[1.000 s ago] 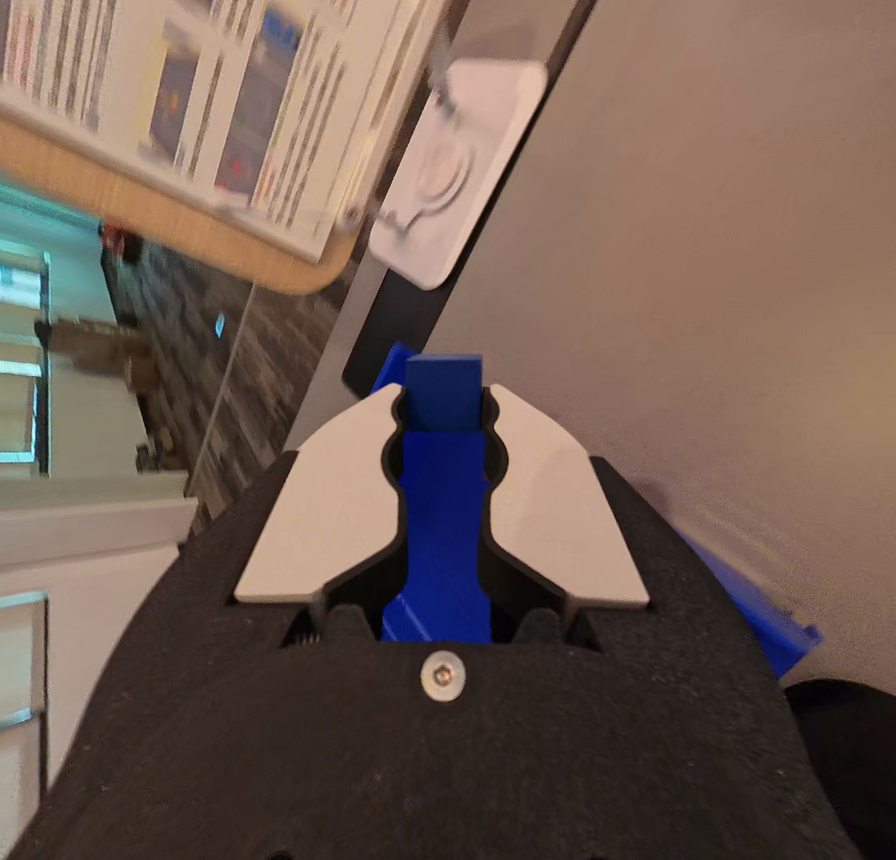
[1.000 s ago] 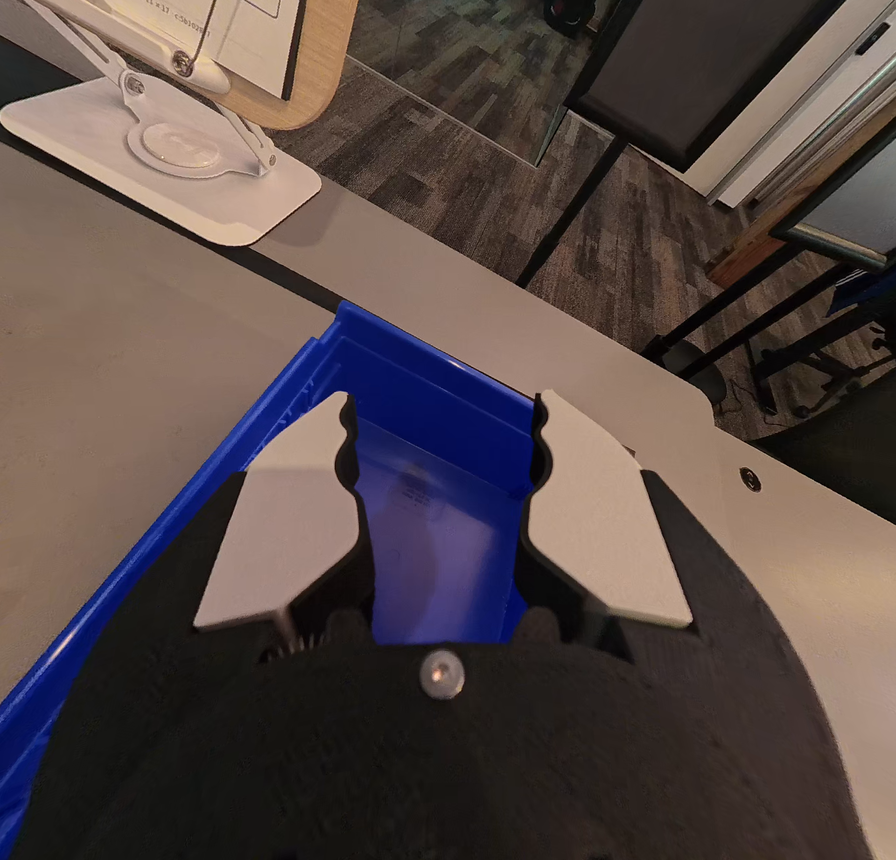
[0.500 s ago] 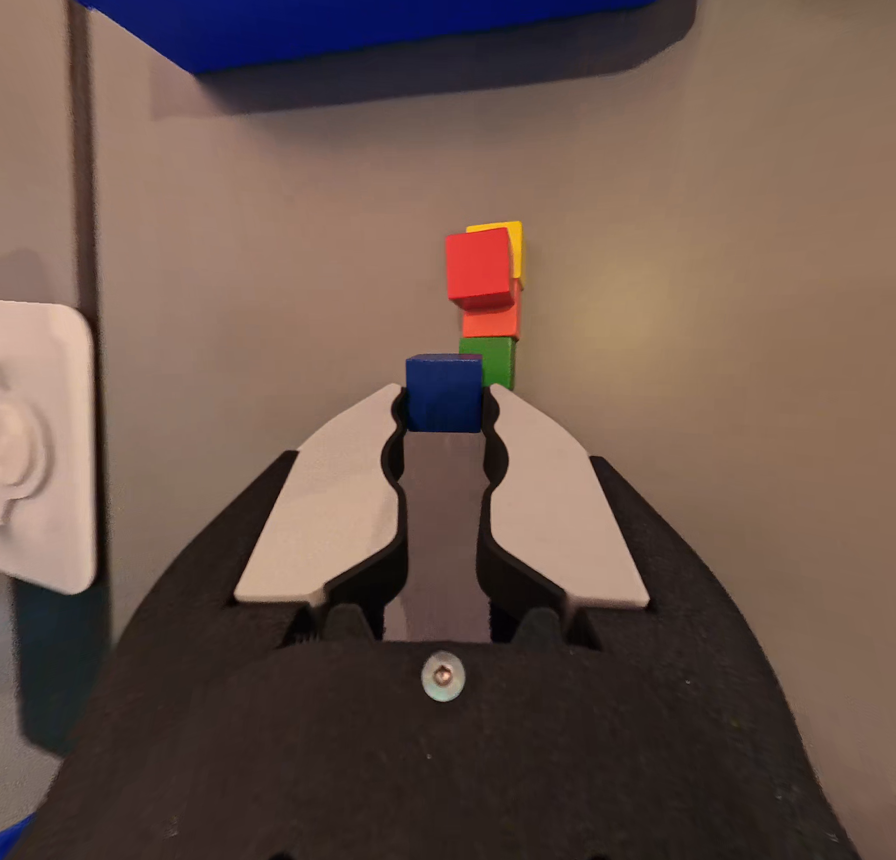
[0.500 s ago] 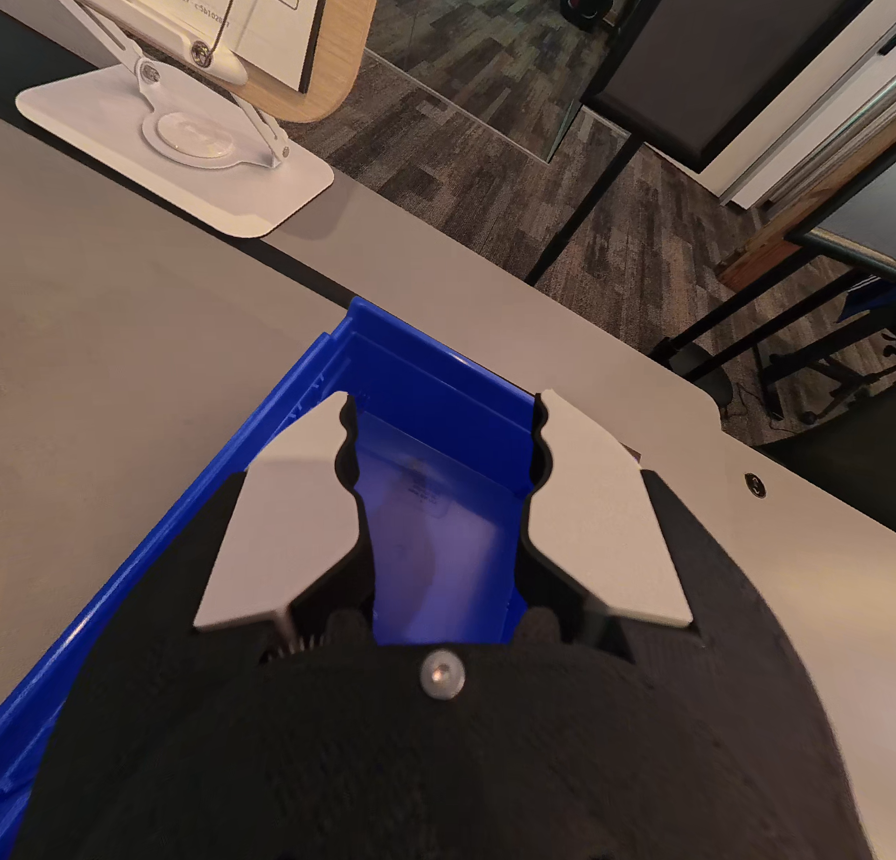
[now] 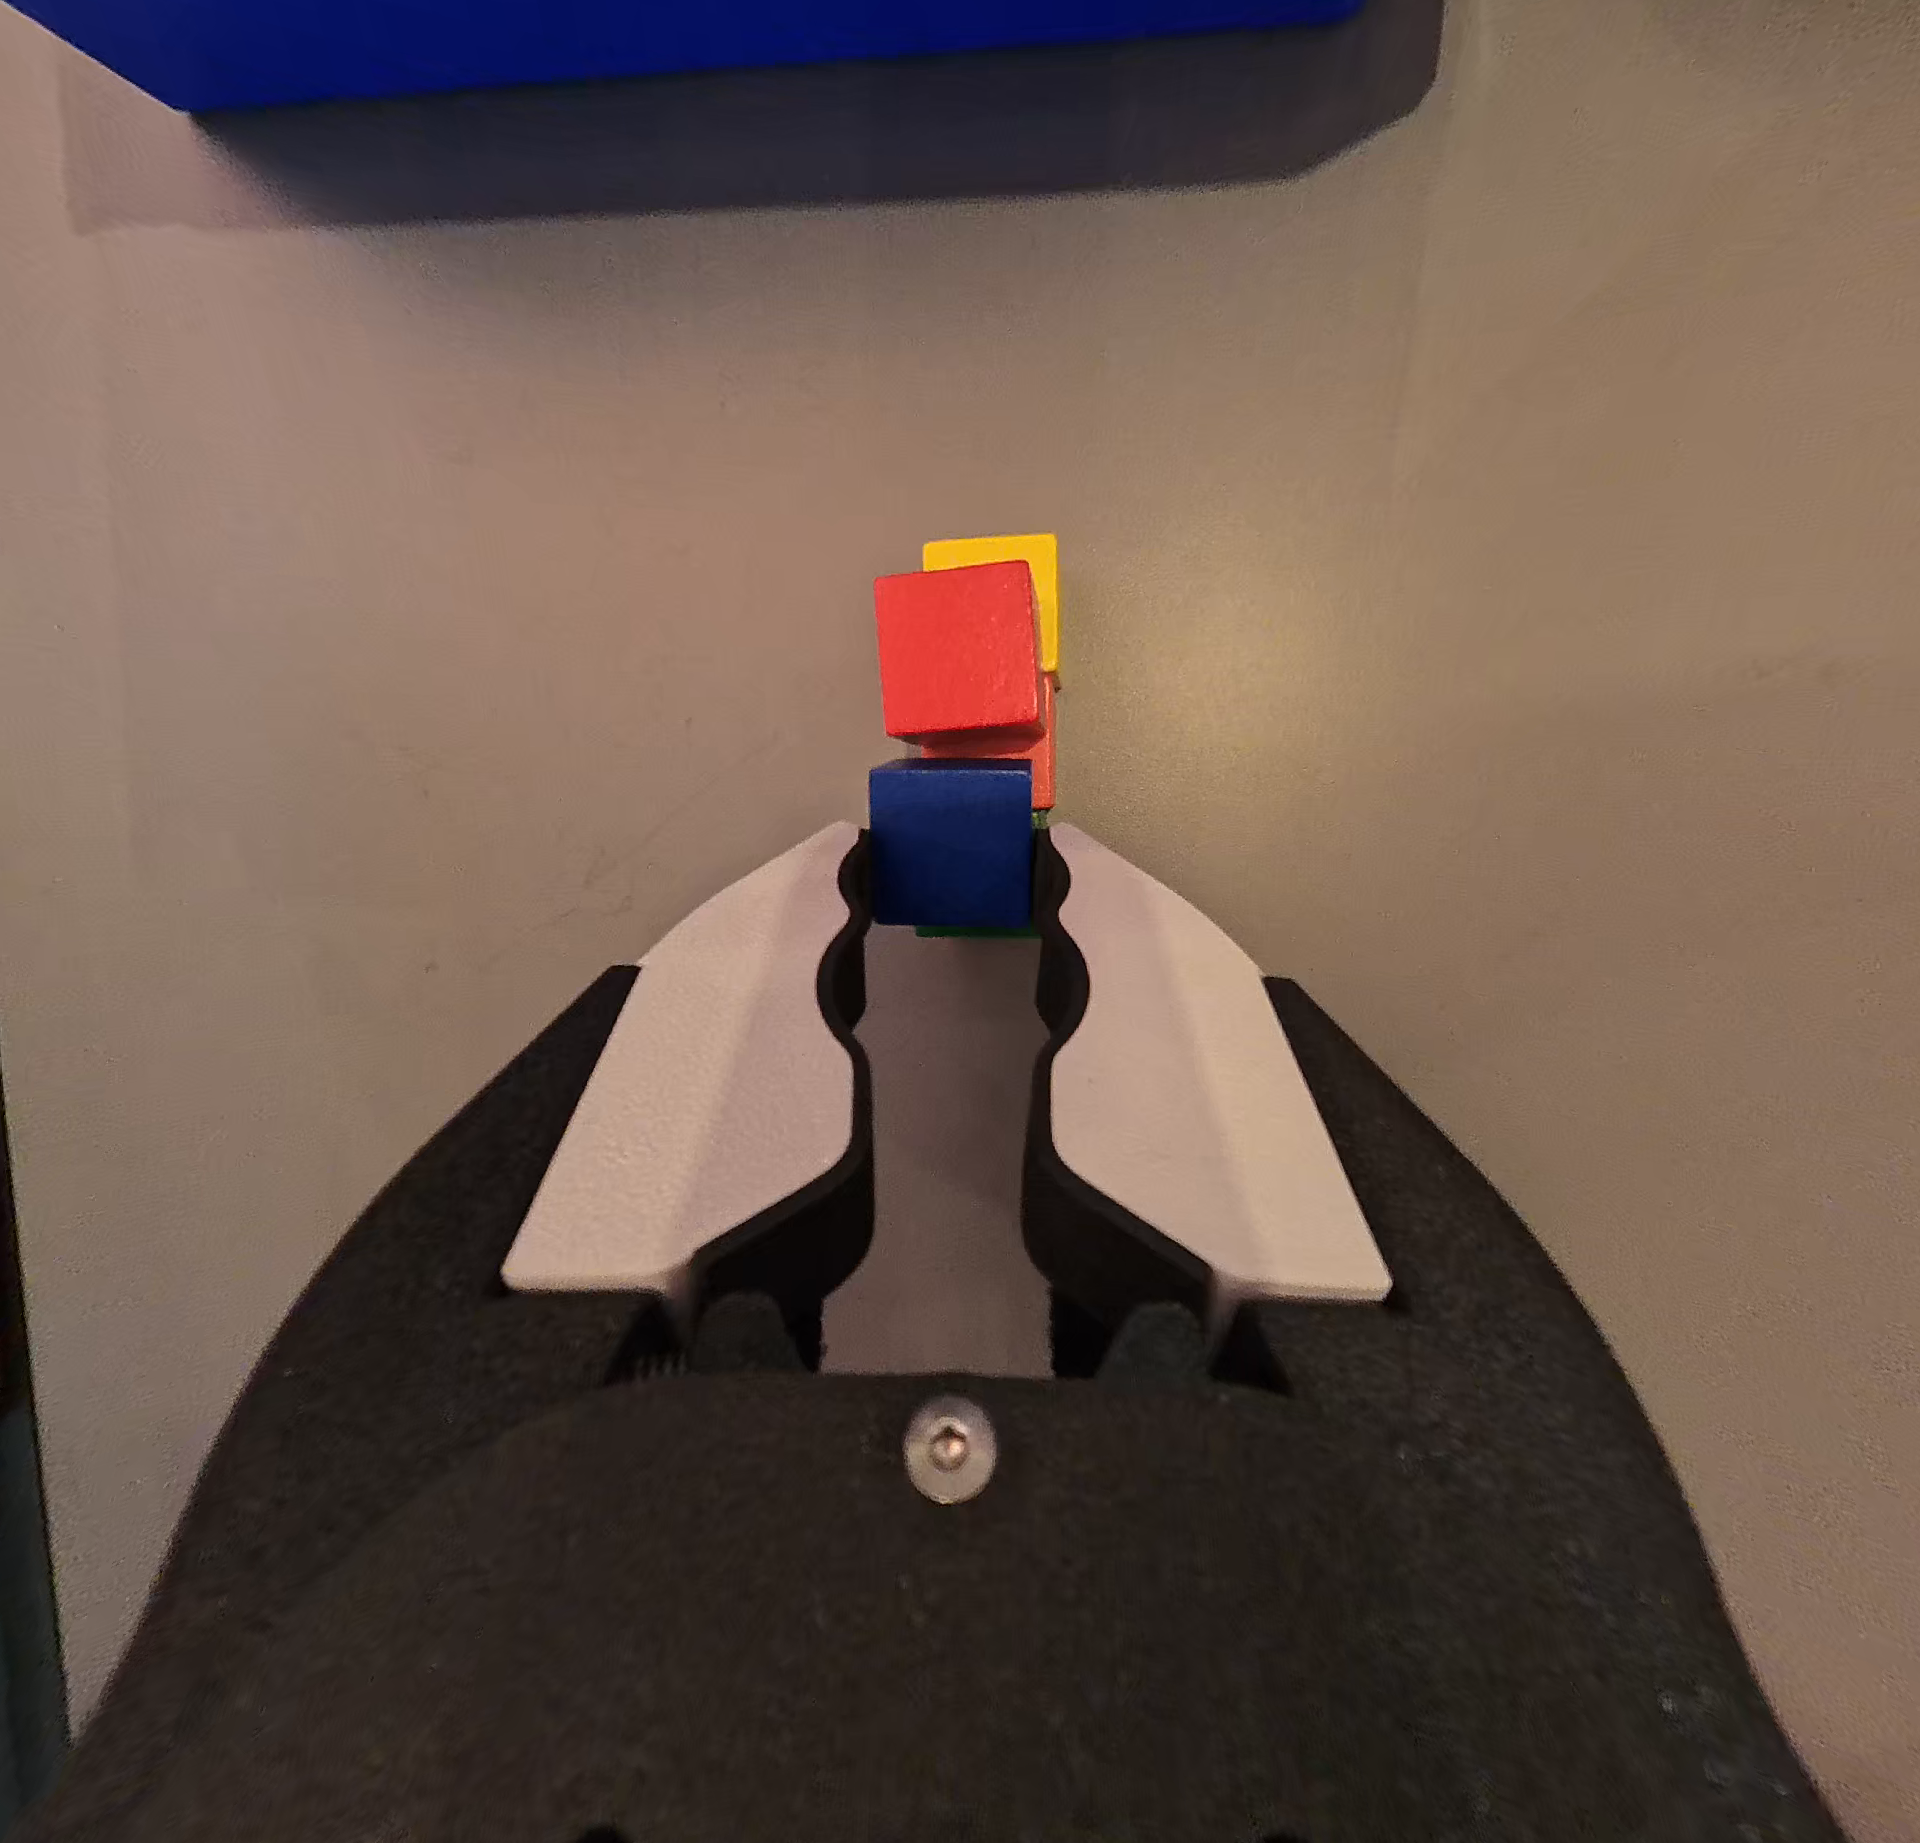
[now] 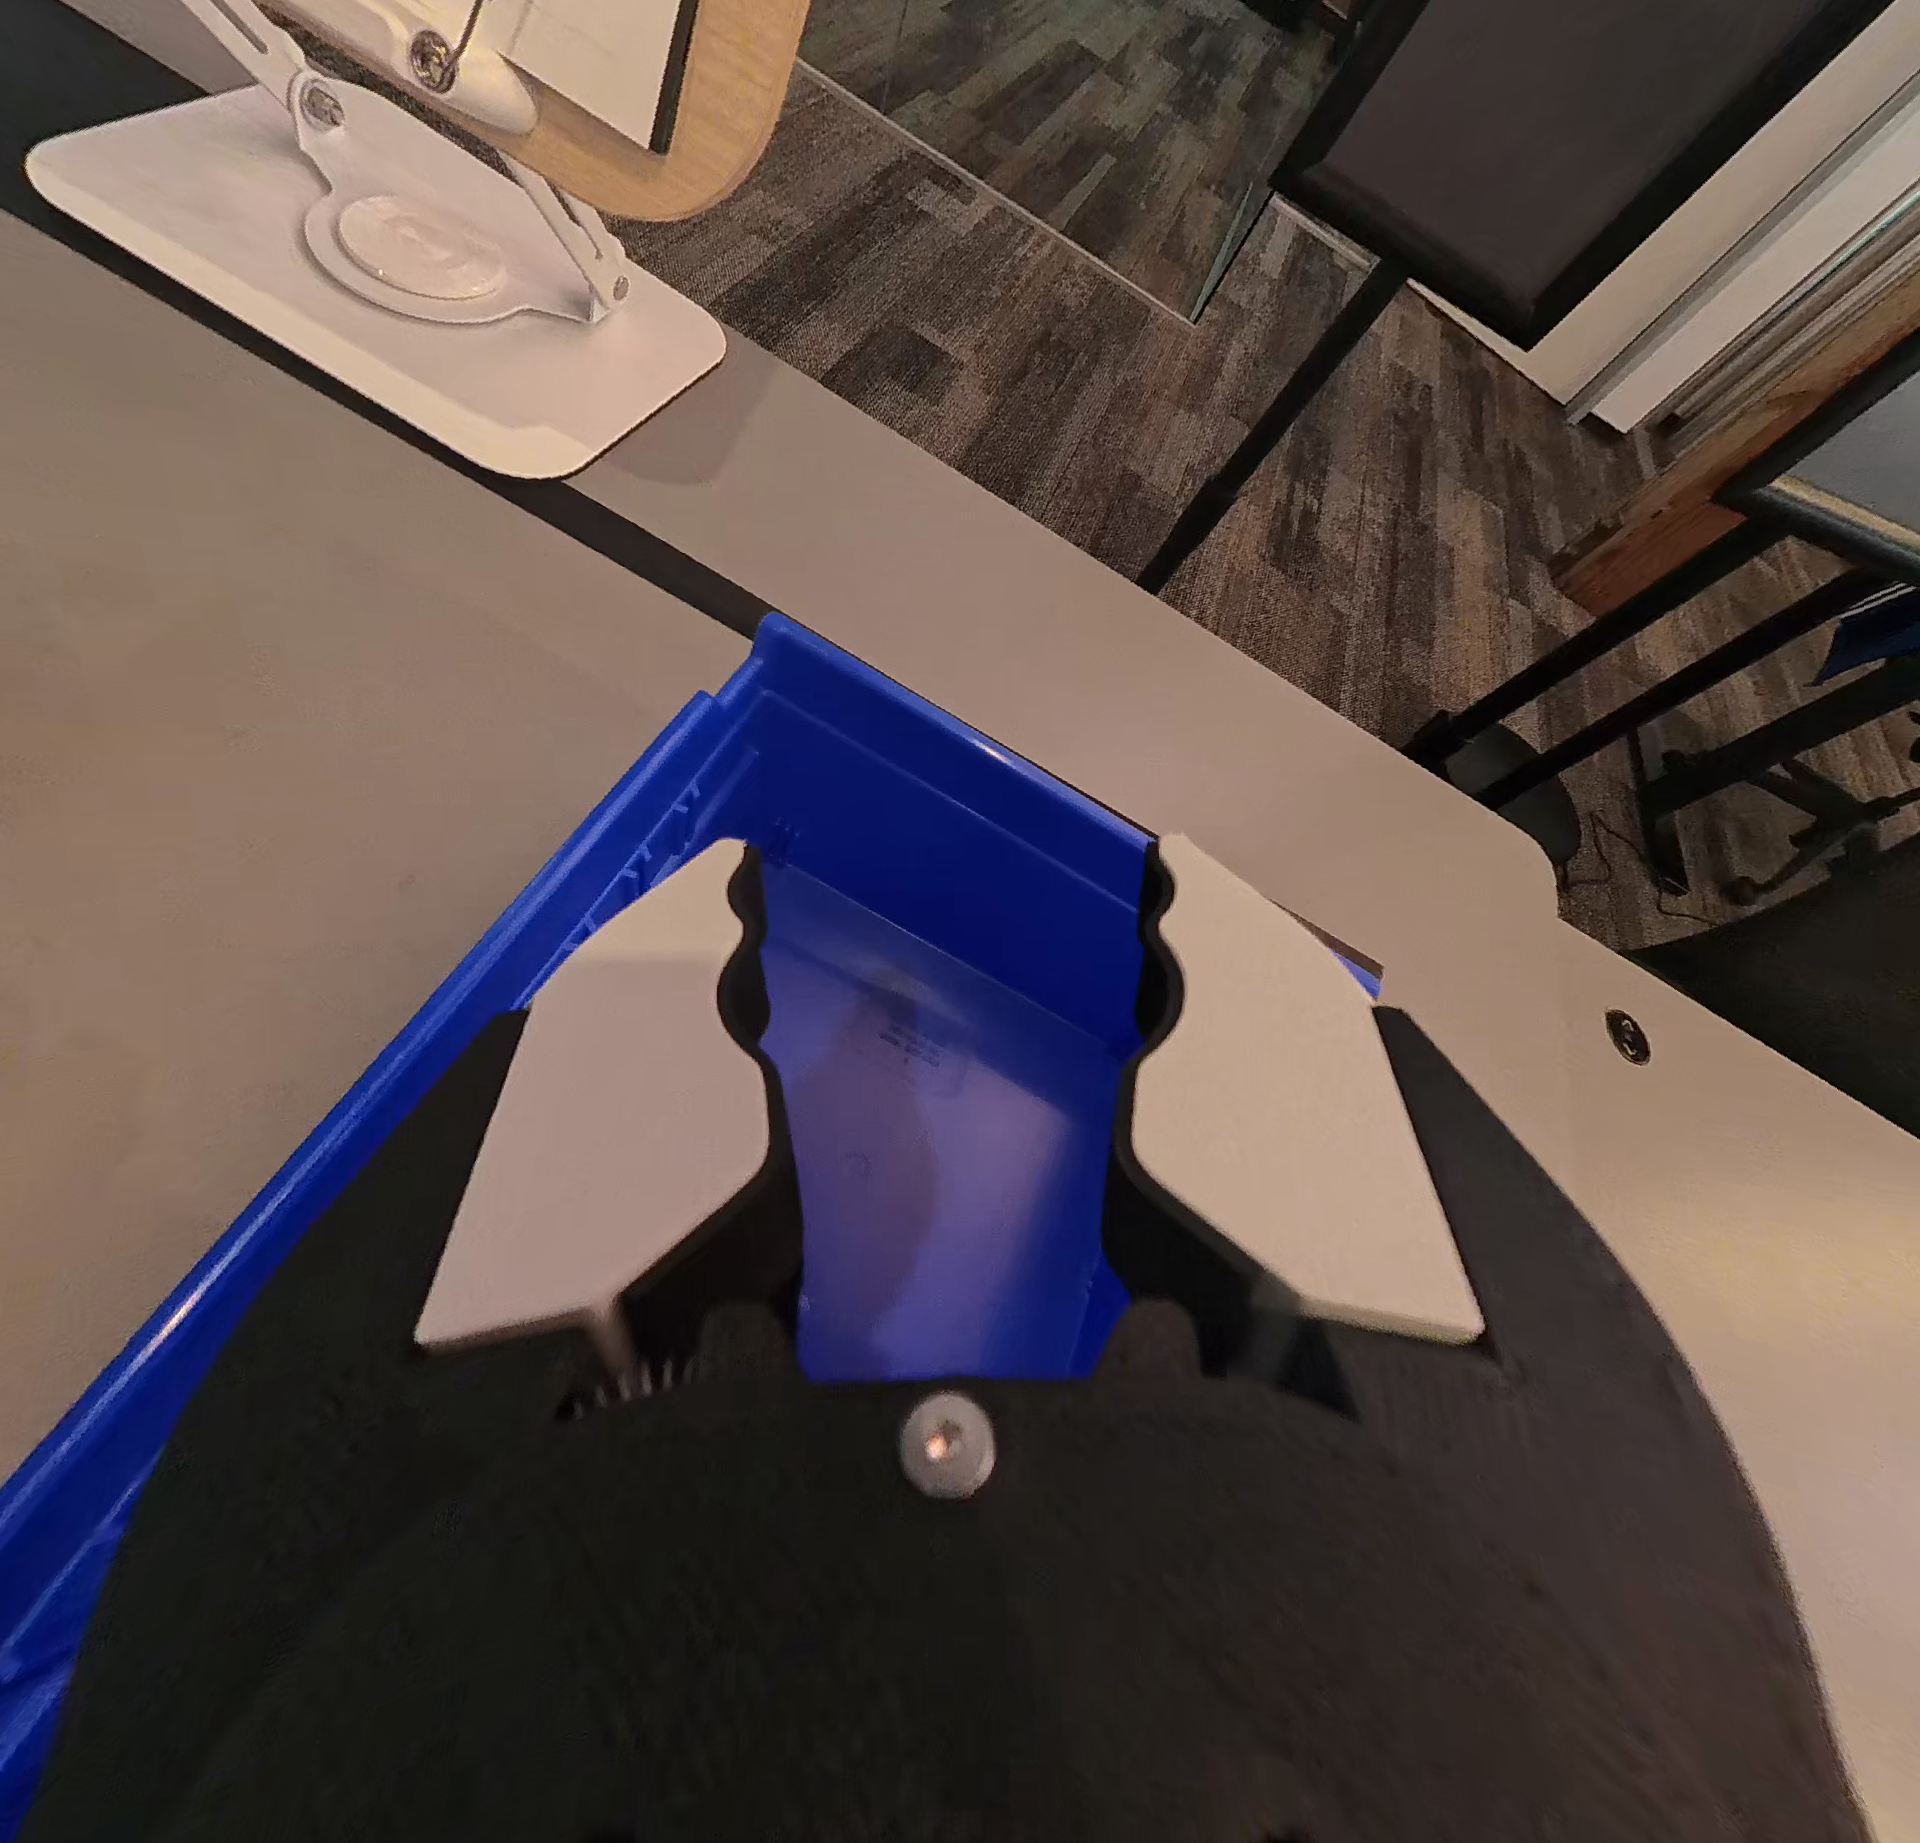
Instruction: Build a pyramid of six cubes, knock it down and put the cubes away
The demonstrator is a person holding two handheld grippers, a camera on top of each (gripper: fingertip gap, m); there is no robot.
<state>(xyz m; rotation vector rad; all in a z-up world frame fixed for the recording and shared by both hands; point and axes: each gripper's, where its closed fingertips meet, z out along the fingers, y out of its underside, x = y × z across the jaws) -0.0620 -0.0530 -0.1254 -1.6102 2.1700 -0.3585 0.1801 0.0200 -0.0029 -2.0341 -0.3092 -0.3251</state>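
While the left gripper (image 5: 951,863) clamps a blue wooden cube (image 5: 951,843) directly above the green cube (image 5: 971,929) in the red-and-yellow stack just ahead, the right gripper (image 6: 945,920) hangs spread, holding nothing, over the blue plastic bin (image 6: 623,858).

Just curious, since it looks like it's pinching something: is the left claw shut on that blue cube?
Yes, shut. The left gripper has both fingertips pressed against the blue cube, one on each side.

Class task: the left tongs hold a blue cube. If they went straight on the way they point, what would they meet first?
Probably the green cube directly behind the blue cube that the left tongs grip, at the near end of the cube row; the gap between them is unclear.
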